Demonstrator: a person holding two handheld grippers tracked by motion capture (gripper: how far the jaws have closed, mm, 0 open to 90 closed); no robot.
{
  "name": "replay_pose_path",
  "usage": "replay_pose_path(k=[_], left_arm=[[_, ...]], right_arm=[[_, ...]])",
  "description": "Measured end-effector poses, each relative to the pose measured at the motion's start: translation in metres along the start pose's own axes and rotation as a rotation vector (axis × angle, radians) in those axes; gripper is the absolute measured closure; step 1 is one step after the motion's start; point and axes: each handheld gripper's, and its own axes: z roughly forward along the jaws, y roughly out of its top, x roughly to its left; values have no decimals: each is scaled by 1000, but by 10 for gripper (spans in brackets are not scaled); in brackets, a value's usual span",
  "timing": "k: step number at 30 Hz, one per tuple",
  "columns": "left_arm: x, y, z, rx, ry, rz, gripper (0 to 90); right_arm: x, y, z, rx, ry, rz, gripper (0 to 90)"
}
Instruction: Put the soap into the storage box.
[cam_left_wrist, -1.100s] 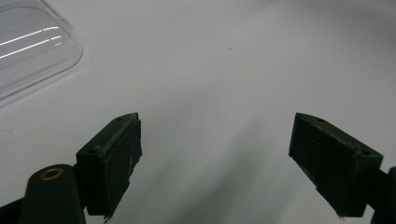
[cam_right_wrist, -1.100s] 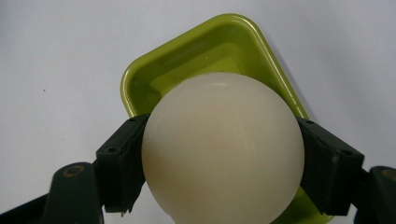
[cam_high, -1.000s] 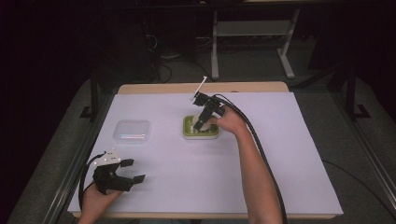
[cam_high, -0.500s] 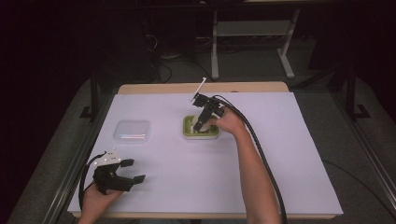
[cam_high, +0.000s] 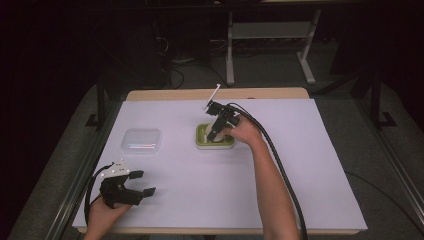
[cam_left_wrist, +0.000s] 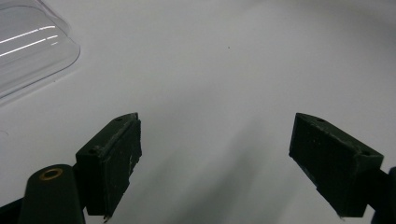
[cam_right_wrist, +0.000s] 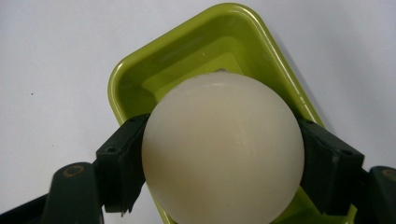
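Over the green tray (cam_right_wrist: 140, 70), white ball (cam_right_wrist: 223, 147) between right gripper (cam_right_wrist: 224, 163) fingers (cam_right_wrist: 119, 165)

The high view looks forward and down from above the person's side, taking in the whole table (cam_high: 310, 165). The left gripper view sits close over the table, facing along its jaws, and shares the clear lid (cam_left_wrist: 32, 51) with the high view. The right gripper view looks steeply down, very near the green tray (cam_right_wrist: 140, 74), also seen from above.
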Motion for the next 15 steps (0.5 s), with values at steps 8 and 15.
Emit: replay_pose_path(k=[8, 15], left_arm=[[0, 0, 0, -1, 0, 2, 163], [0, 0, 0, -1, 0, 1, 163]], right_arm=[[-1, -1, 2, 9, 1, 7, 242], [-1, 0, 2, 9, 2, 3, 242]])
